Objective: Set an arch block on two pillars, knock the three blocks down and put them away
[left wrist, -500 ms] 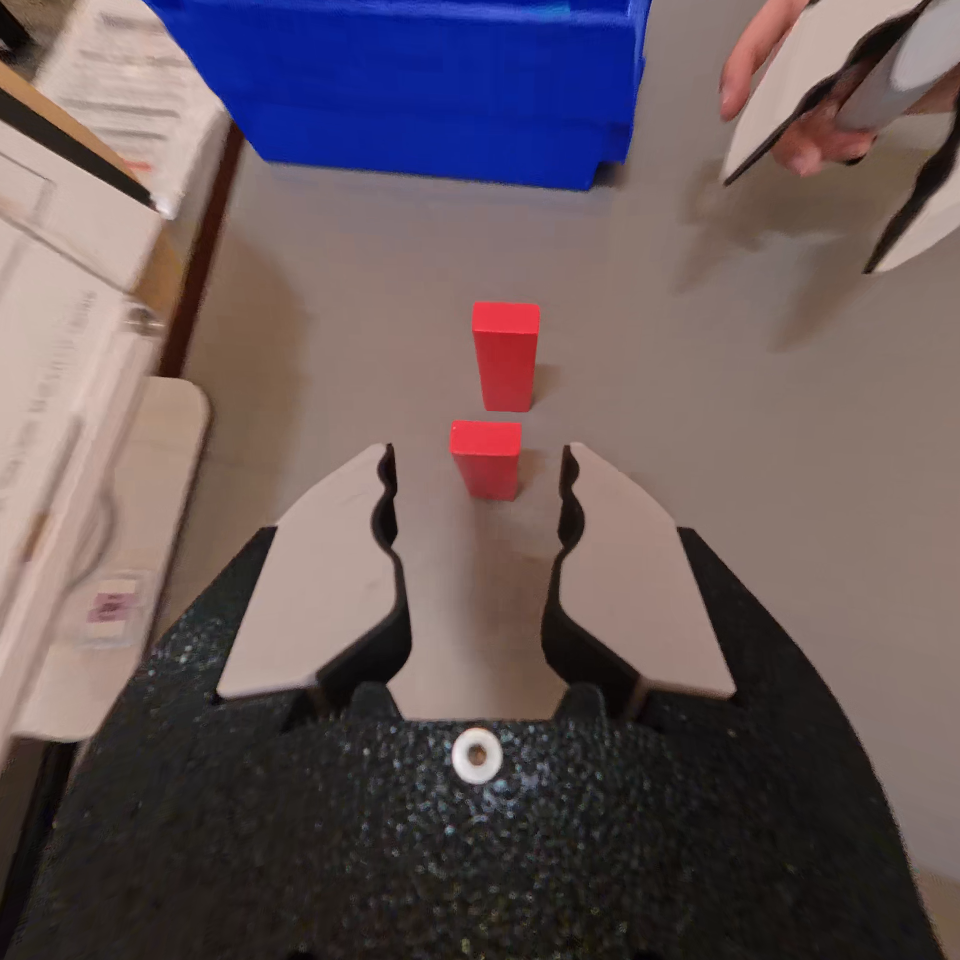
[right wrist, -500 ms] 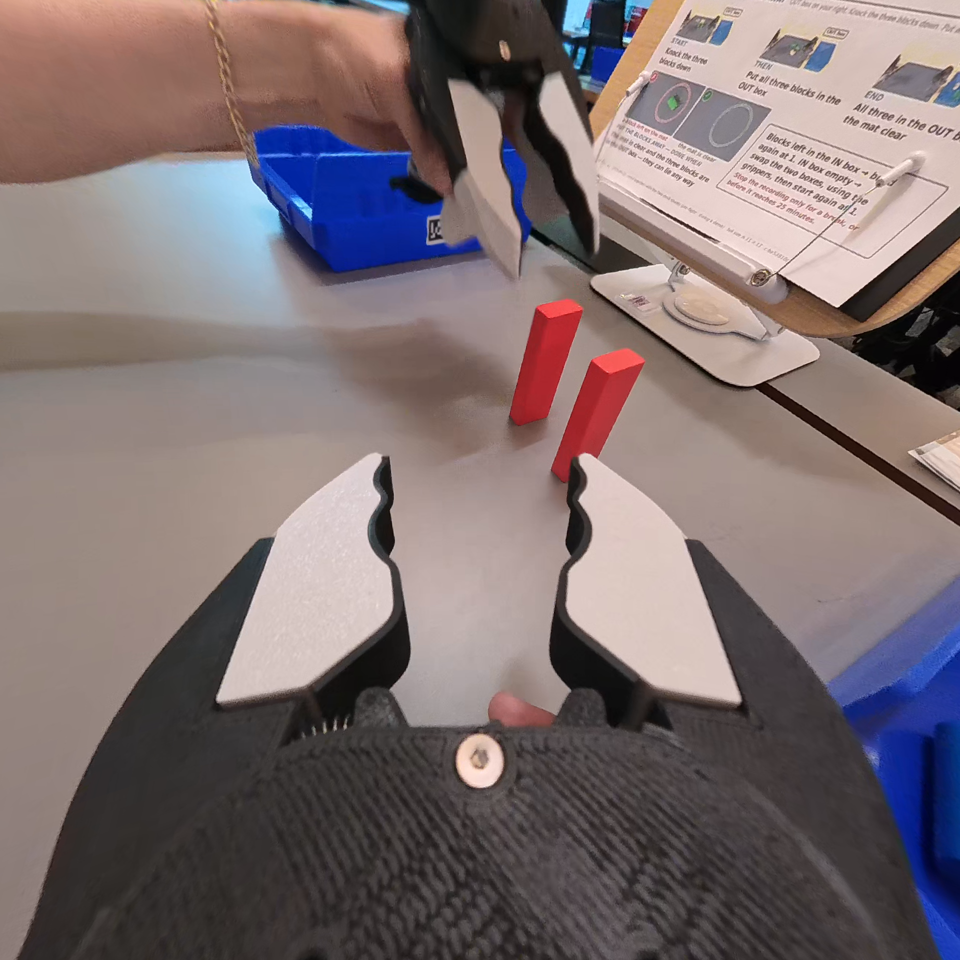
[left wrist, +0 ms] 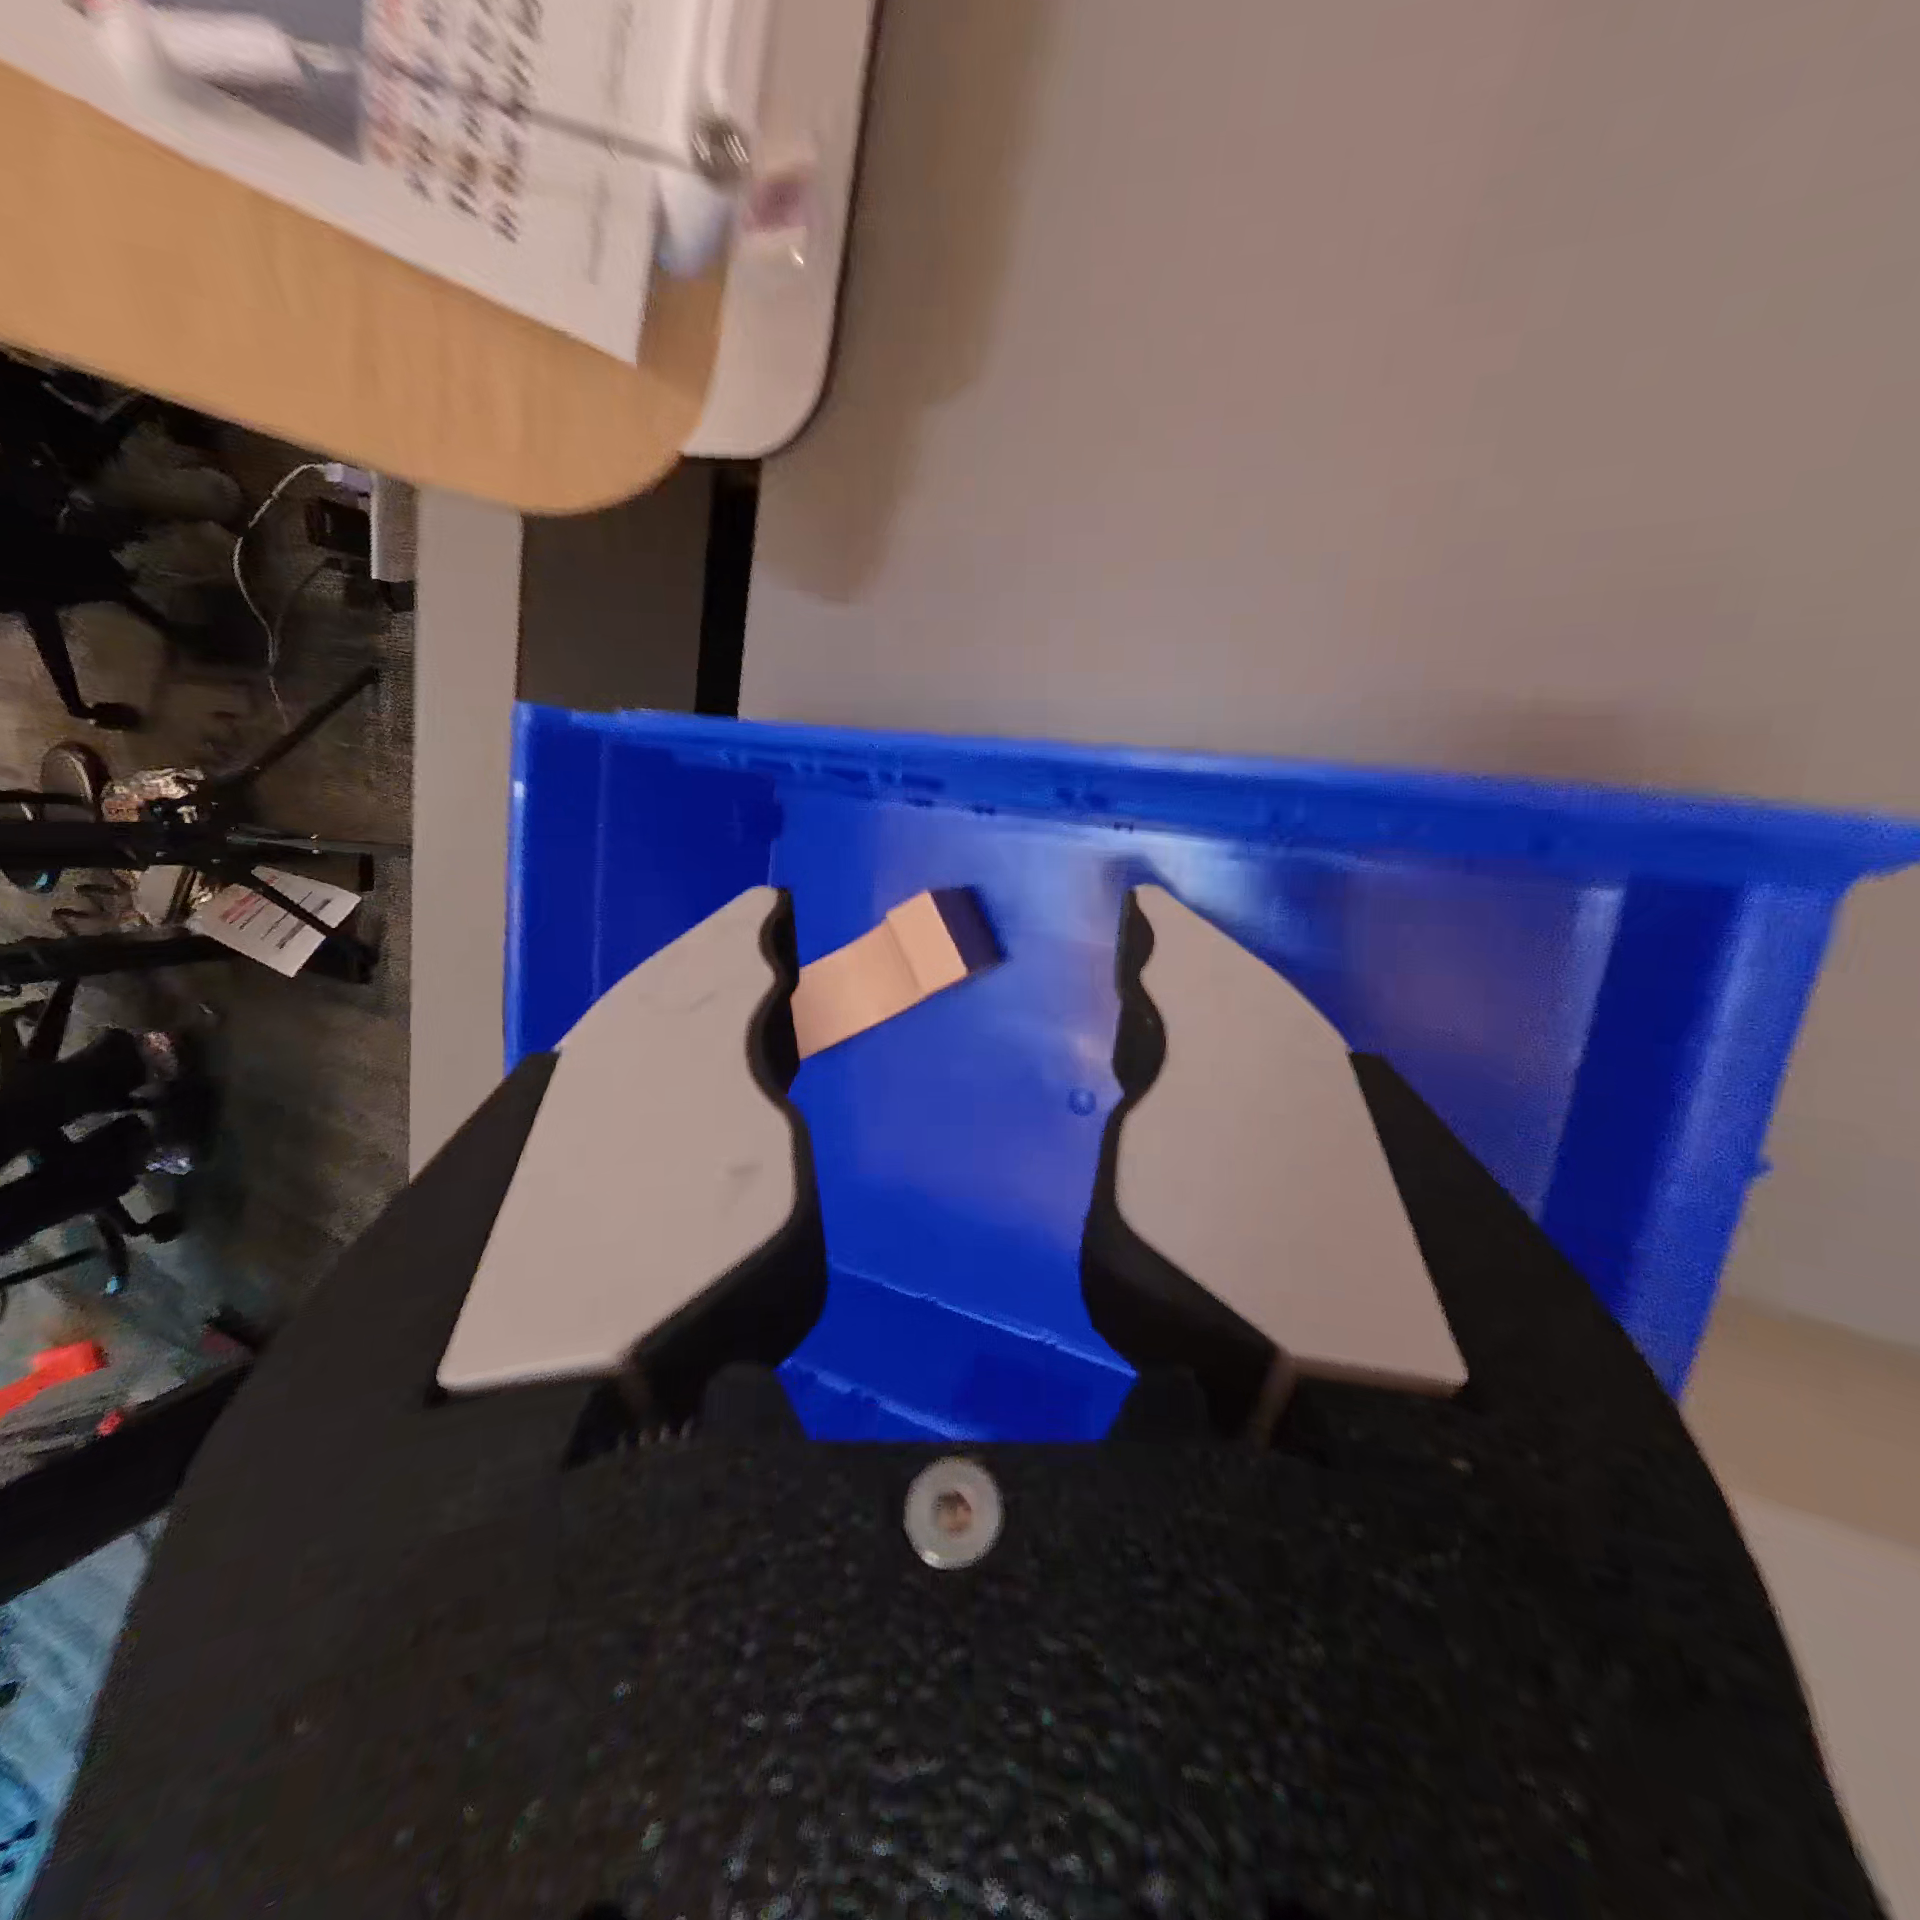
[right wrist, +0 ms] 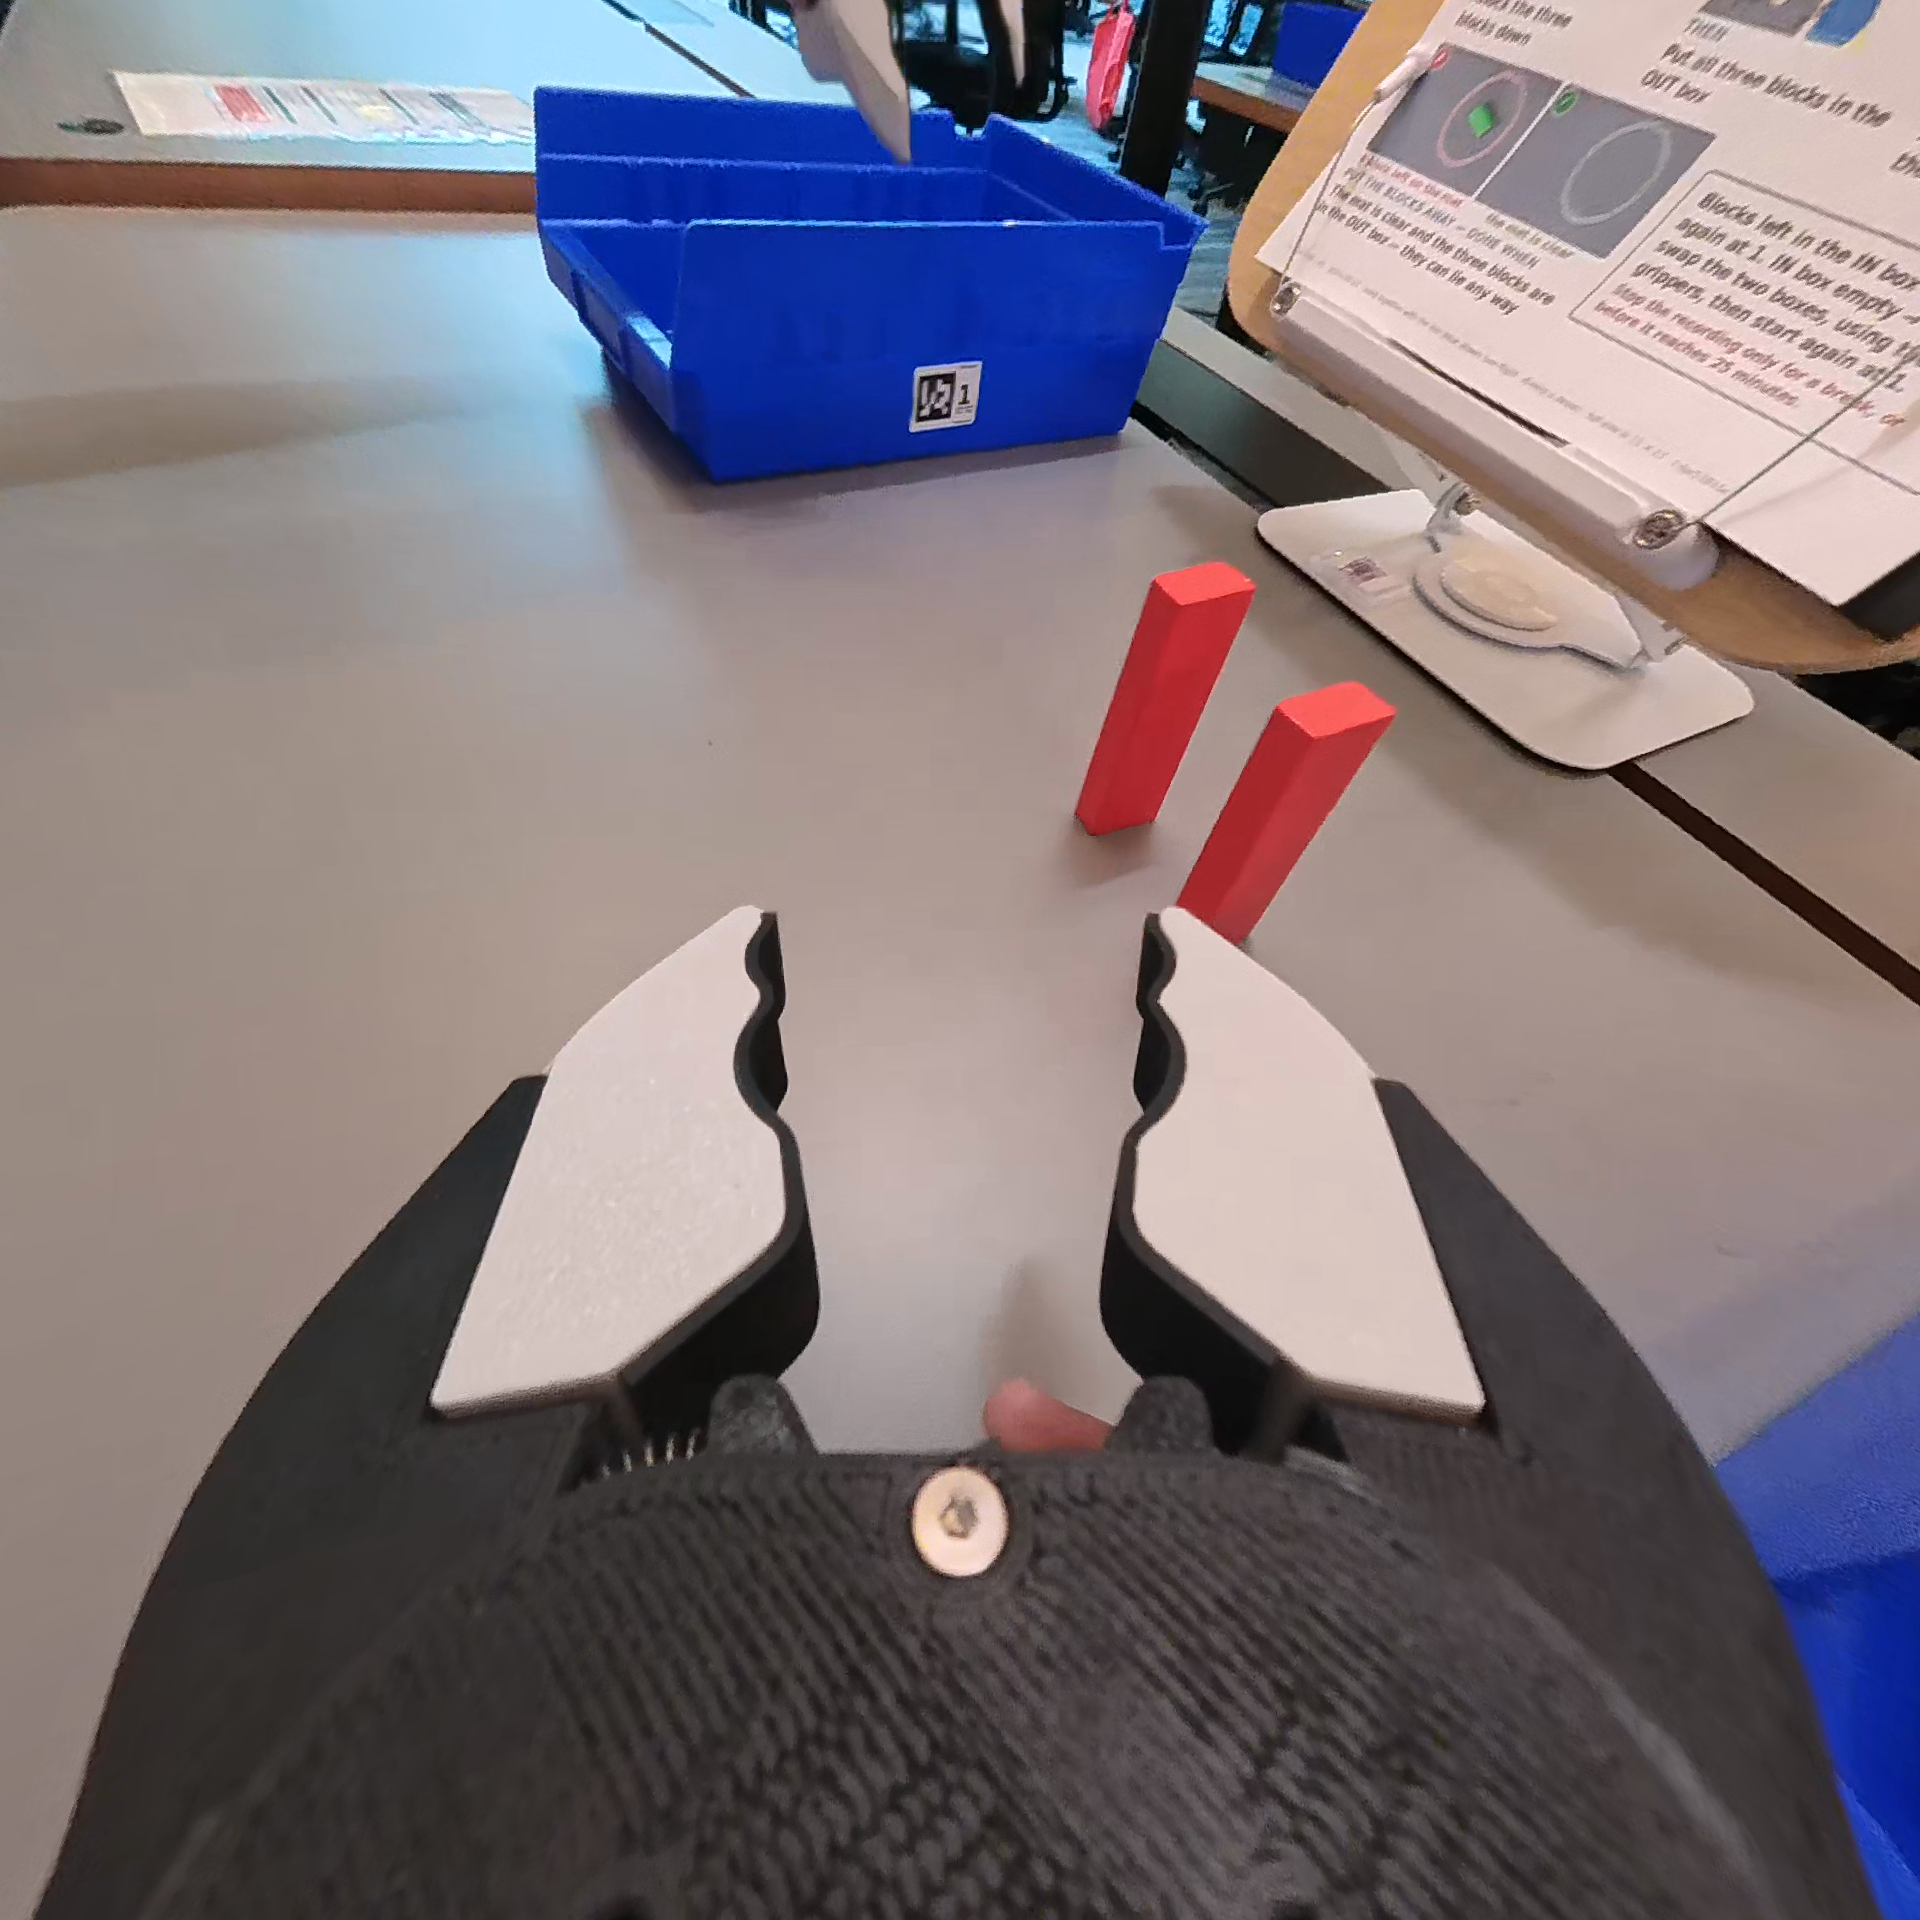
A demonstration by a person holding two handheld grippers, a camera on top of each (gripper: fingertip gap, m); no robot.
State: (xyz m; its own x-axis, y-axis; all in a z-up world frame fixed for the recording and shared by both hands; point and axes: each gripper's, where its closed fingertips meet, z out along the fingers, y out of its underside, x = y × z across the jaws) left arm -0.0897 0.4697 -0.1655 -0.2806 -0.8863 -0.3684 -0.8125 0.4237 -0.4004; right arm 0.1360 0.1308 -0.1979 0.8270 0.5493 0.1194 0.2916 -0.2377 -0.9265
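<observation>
Left wrist view: left gripper (left wrist: 951,961) hangs jaws apart, empty, over a blue bin (left wrist: 1299,800) holding one tan-faced block (left wrist: 883,971). Right gripper (right wrist: 961,961), jaws apart and empty, sits low over the bench (right wrist: 416,727). Two red blocks (right wrist: 1164,701) (right wrist: 1283,810) stand upright just beyond its right fingertip, near the bench's right edge, a document stand (right wrist: 1507,623) beside them.

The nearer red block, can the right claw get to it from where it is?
Probably yes. The right claw is open and empty, and the nearer red block stands upright just past its right fingertip, slightly off to the right. Only bare table lies between; the other red block stands farther back.
</observation>
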